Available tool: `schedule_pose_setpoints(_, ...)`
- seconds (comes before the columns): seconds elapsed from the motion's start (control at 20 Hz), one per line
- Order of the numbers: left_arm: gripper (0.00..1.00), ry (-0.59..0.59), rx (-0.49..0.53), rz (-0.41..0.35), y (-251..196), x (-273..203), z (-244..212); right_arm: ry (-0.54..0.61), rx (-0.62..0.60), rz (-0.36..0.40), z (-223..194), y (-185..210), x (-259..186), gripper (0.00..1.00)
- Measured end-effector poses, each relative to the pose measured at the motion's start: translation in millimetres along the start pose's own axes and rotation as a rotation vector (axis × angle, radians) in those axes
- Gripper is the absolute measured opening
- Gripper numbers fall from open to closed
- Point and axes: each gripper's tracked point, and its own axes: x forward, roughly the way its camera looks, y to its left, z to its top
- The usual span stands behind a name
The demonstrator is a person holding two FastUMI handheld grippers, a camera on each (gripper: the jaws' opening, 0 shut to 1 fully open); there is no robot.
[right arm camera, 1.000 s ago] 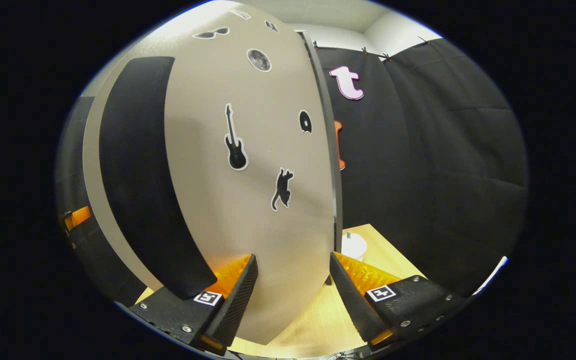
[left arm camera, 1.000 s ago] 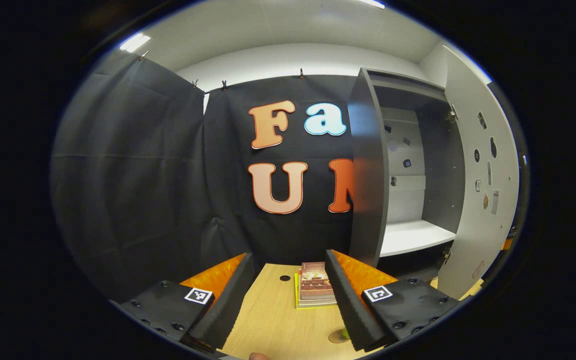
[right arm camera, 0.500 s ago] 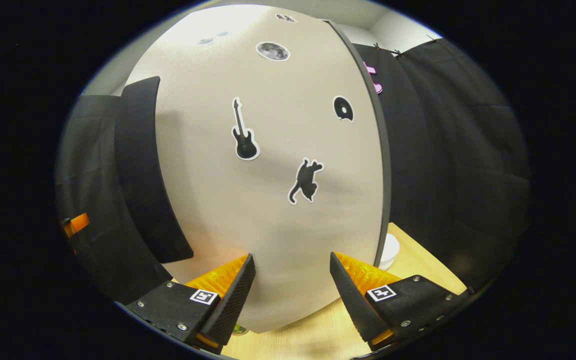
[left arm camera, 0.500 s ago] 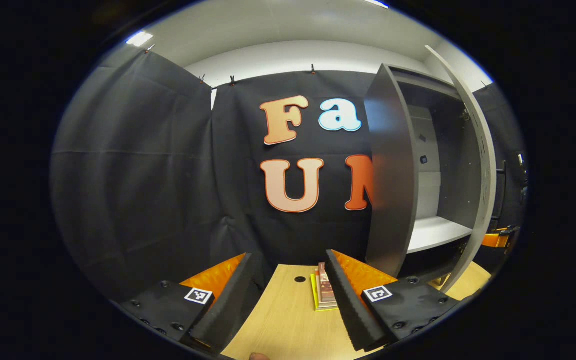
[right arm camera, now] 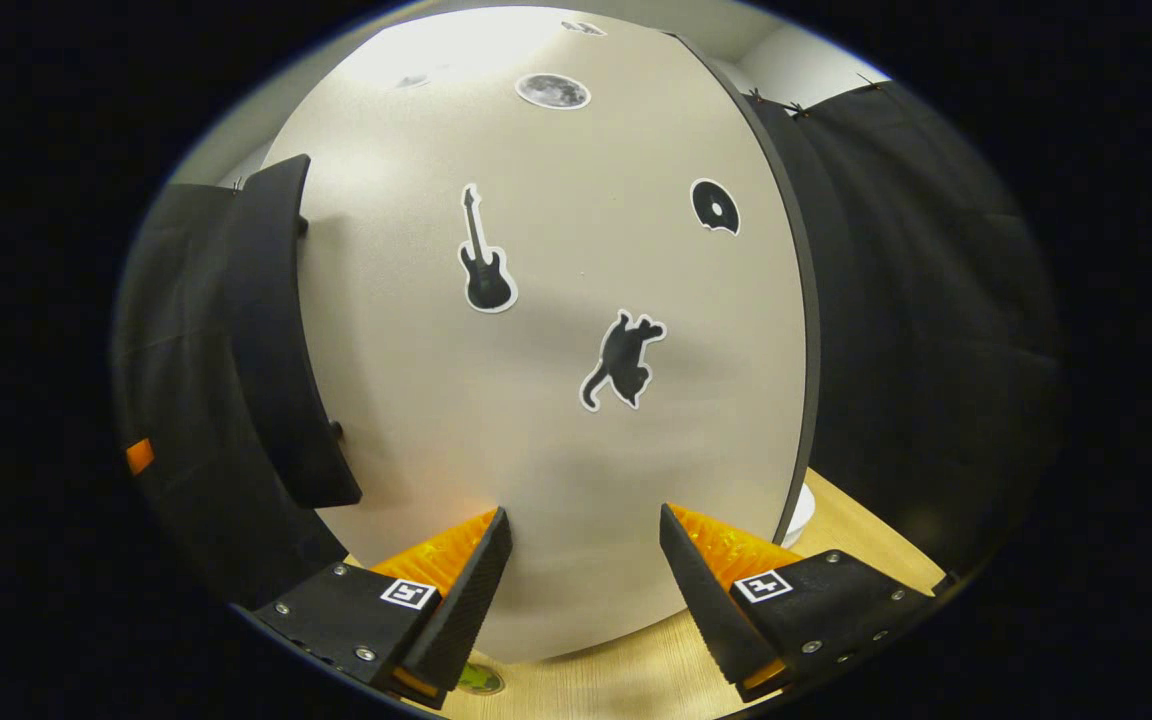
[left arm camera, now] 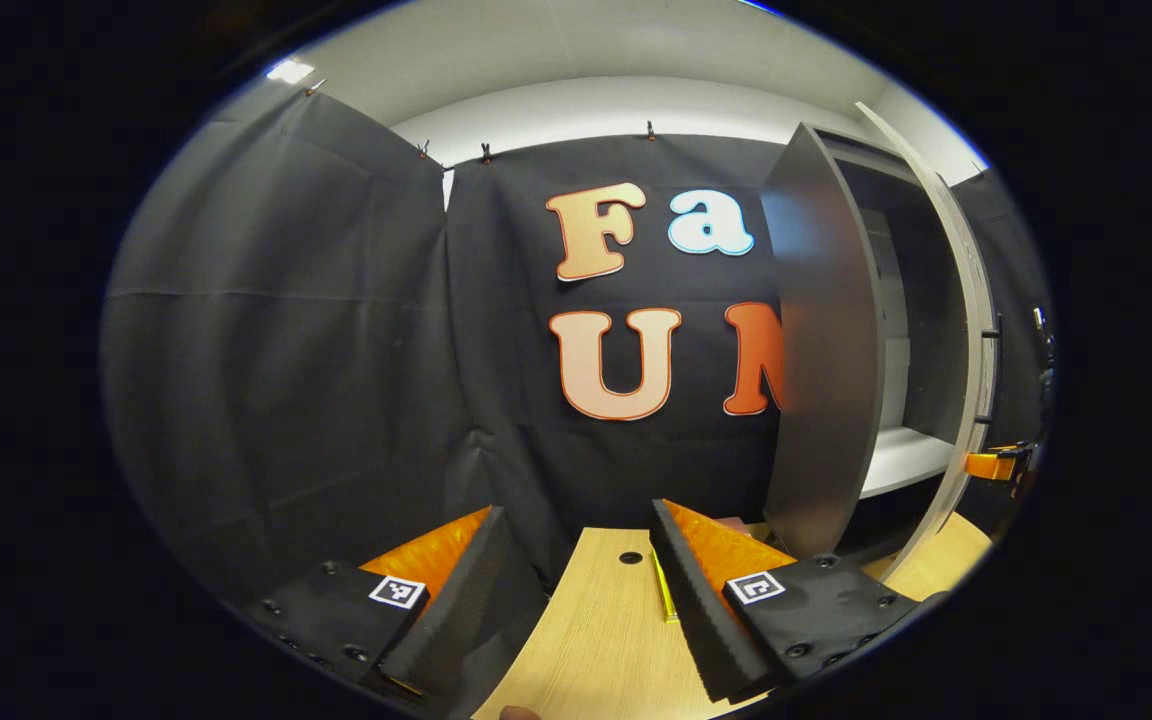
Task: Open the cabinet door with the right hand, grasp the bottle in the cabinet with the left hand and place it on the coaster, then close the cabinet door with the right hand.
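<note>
In the right gripper view the cabinet door [right arm camera: 556, 300], pale with black stickers and a long black handle [right arm camera: 271, 340] at its left, stands close in front. My right gripper [right arm camera: 584, 512] is open, its fingertips right at the door's lower face, nothing between them. In the left gripper view the cabinet [left arm camera: 826, 350] stands at the right, its door [left arm camera: 971, 330] edge-on and nearly shut, with a strip of white shelf [left arm camera: 901, 455] showing in the gap. My left gripper [left arm camera: 576, 512] is open and empty above the wooden table [left arm camera: 596, 640]. A small green thing [right arm camera: 476, 681] peeks out under my right gripper's left finger.
A yellow-edged stack of books [left arm camera: 665, 598] lies mostly hidden behind my left gripper's right finger, near a round hole [left arm camera: 628, 557] in the table. A white round object [right arm camera: 798, 508] sits on the table behind the door's right edge. Black cloth walls stand behind and left.
The door has swung further toward the cabinet, narrowing the gap. In the left gripper view the cabinet has slid right and the books have gone behind the right finger.
</note>
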Motion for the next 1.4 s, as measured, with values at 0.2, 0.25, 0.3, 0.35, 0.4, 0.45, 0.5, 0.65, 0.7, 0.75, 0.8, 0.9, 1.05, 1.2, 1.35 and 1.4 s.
schedule_pose_setpoints(0.2,0.94,-0.008,0.005,0.004,12.1,4.0,2.0,-0.004,-0.002,-0.008,0.1,1.5,3.2,0.93)
schedule_pose_setpoints(0.25,0.94,-0.009,0.008,0.006,15.3,5.8,1.8,-0.004,0.001,-0.009,0.4,2.2,4.7,0.93)
schedule_pose_setpoints(0.3,0.94,-0.010,0.010,0.011,18.4,7.7,1.6,-0.004,0.002,-0.010,0.3,2.5,6.2,0.93)
schedule_pose_setpoints(0.35,0.94,-0.008,0.010,0.013,21.3,10.3,1.5,-0.005,0.003,-0.011,0.8,2.9,7.2,0.93)
schedule_pose_setpoints(0.4,0.94,-0.006,0.009,0.013,21.8,12.5,0.5,-0.005,0.004,-0.012,1.0,3.3,7.7,0.93)
schedule_pose_setpoints(0.45,0.94,-0.005,0.007,0.013,21.6,16.8,-0.8,-0.006,0.006,-0.013,1.4,3.8,8.7,0.93)
schedule_pose_setpoints(0.5,0.94,-0.005,0.006,0.012,21.5,19.5,0.2,-0.006,0.007,-0.014,1.4,3.8,9.7,0.93)
schedule_pose_setpoints(0.65,0.94,-0.007,0.011,0.004,17.9,28.0,2.1,-0.007,0.009,-0.020,2.0,4.8,11.7,0.93)
schedule_pose_setpoints(0.7,0.94,-0.007,0.013,0.001,16.1,32.2,2.6,-0.006,0.009,-0.021,2.1,4.6,12.9,0.93)
schedule_pose_setpoints(0.75,0.94,-0.007,0.016,-0.003,13.8,35.0,3.0,-0.006,0.009,-0.022,2.1,4.8,13.7,0.93)
schedule_pose_setpoints(0.8,0.94,-0.006,0.016,-0.007,11.9,38.4,2.6,-0.005,0.009,-0.023,2.2,4.7,14.5,0.93)
schedule_pose_setpoints(0.9,0.94,-0.002,0.015,-0.014,7.6,45.6,1.3,-0.005,0.004,-0.025,2.7,5.0,15.6,0.93)
schedule_pose_setpoints(1.05,0.94,0.003,0.015,-0.023,2.3,53.0,-0.2,0.000,-0.006,-0.028,2.8,5.6,16.6,0.93)
schedule_pose_setpoints(1.2,0.94,0.008,0.016,-0.029,-2.7,59.5,-0.5,0.002,-0.015,-0.030,3.9,6.1,17.5,0.93)
schedule_pose_setpoints(1.35,0.94,0.005,0.020,-0.032,-6.0,60.9,1.5,0.010,-0.023,-0.024,3.8,6.8,17.6,0.93)
schedule_pose_setpoints(1.4,0.94,0.003,0.020,-0.033,-7.4,61.1,3.4,0.013,-0.032,-0.025,4.0,6.4,17.7,0.93)
